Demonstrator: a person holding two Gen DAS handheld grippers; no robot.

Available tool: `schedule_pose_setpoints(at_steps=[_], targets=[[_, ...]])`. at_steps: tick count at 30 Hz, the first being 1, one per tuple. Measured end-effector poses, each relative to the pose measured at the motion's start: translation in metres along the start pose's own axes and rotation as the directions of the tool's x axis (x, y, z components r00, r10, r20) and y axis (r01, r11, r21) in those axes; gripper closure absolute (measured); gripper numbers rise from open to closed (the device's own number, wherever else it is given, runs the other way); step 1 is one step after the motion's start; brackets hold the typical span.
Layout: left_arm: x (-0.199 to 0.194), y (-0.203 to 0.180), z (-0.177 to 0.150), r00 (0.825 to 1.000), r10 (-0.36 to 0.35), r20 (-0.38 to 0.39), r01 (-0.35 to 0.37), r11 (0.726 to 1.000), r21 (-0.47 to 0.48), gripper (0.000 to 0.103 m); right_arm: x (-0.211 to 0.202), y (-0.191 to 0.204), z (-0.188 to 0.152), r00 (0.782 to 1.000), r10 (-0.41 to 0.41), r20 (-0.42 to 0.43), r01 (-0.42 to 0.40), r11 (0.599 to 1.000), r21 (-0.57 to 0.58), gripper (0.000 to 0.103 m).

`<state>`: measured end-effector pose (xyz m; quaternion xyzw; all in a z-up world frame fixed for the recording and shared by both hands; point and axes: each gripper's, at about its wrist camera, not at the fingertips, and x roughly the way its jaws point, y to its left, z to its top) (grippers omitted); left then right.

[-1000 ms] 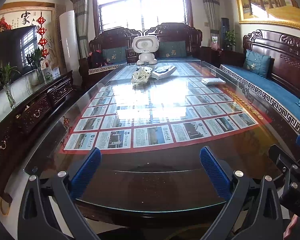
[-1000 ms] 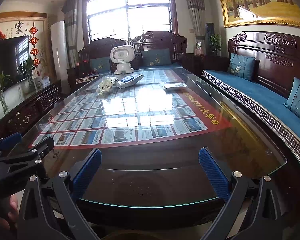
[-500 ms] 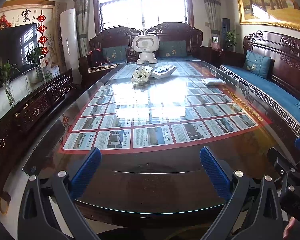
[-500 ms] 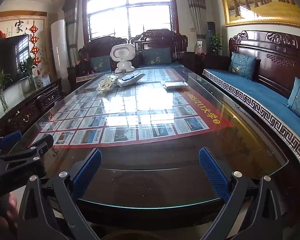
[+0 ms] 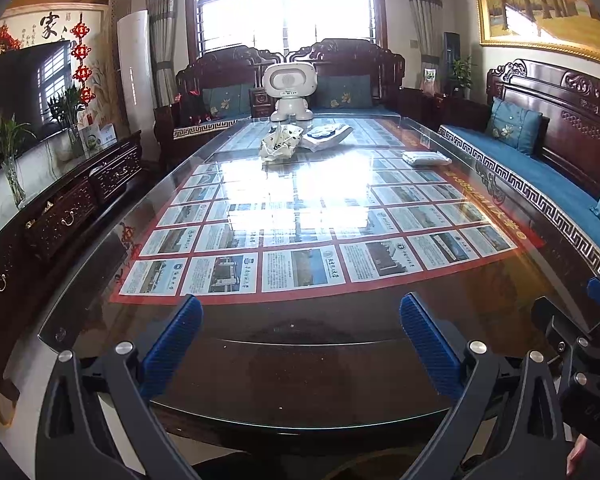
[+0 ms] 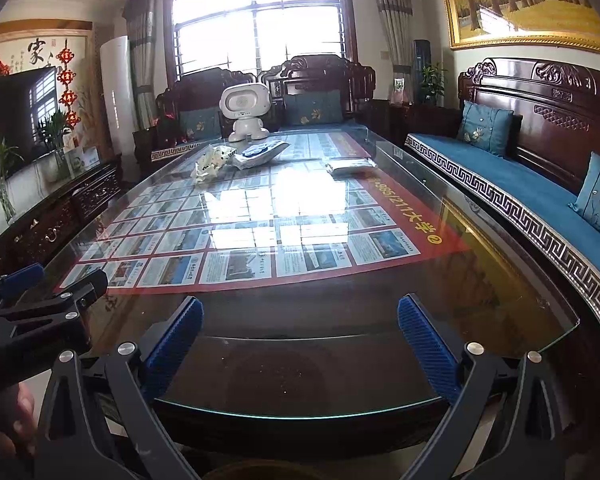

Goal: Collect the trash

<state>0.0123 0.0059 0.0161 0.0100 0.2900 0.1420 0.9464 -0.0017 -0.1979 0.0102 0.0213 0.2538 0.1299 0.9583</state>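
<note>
A crumpled white printed bag (image 5: 281,141) lies at the far end of the long glass-topped table (image 5: 300,360); it also shows in the right wrist view (image 6: 212,160). Beside it lies a flat white and blue packet (image 5: 327,135), seen too in the right wrist view (image 6: 261,153). A flat white packet (image 5: 426,157) lies far right, also in the right wrist view (image 6: 350,166). My left gripper (image 5: 300,344) is open and empty over the table's near edge. My right gripper (image 6: 300,344) is open and empty beside it.
A white toy robot (image 5: 289,90) stands at the table's far end. A blue-cushioned wooden bench (image 6: 540,200) runs along the right side. A dark sideboard (image 5: 60,208) with plants and a television lines the left. Carved chairs stand under the window.
Both grippers have shifted slightly forward and upward toward the table. Their jaws stay open.
</note>
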Motion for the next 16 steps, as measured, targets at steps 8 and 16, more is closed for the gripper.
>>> schedule_pose_setpoints(at_steps=[8, 16], targets=[[-0.004, 0.002, 0.004, 1.000, -0.013, 0.015, 0.013, 1.000, -0.007, 0.004, 0.001, 0.000, 0.001, 1.000, 0.003, -0.002, -0.003, 1.000, 0.005, 0.008], [0.009, 0.004, 0.006, 0.999, -0.019, -0.025, 0.019, 1.000, -0.014, 0.004, 0.003, -0.002, 0.001, 1.000, 0.001, -0.004, -0.001, 1.000, 0.005, 0.008]])
